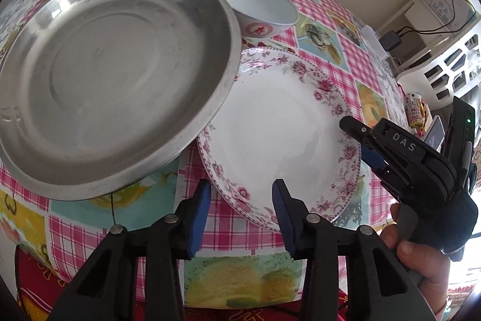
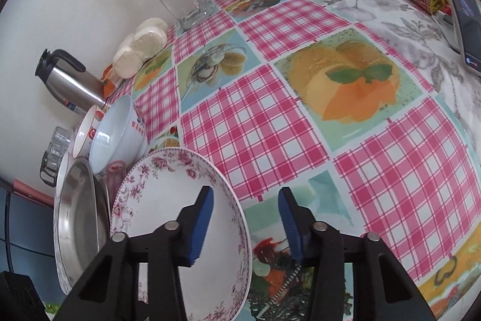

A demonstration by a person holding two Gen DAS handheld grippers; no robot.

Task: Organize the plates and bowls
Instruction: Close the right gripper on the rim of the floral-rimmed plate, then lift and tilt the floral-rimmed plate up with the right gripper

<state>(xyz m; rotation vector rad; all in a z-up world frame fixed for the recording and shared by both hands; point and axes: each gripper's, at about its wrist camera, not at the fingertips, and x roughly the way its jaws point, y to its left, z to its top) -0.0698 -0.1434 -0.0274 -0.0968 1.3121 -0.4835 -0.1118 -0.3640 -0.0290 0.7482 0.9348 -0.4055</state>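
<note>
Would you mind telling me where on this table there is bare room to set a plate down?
The widest free patch is the checked tablecloth right of the floral plate, bordered by the glass mug behind and the phone at the far edge. It is crowded on the left, where the steel dish overlaps the floral plate and the bowls cluster.

Left wrist view: close above floral plate [image 1: 279, 122], steeply downward, facing wall; plate's near rim sits between own fingers; steel pan [image 1: 111, 80] left of plate, overlapping its edge; bowls beyond plate.

Right wrist view: close, tilted down, at plate's [image 2: 180, 215] right rim, looking across checked surface [image 2: 255, 122] toward wall and glass [image 2: 183, 3].

Shared: plate, pan [image 2: 81, 218], bowls, buns, surface. Left view also catches right hand-held gripper [image 1: 365, 140] at plate's right edge.
</note>
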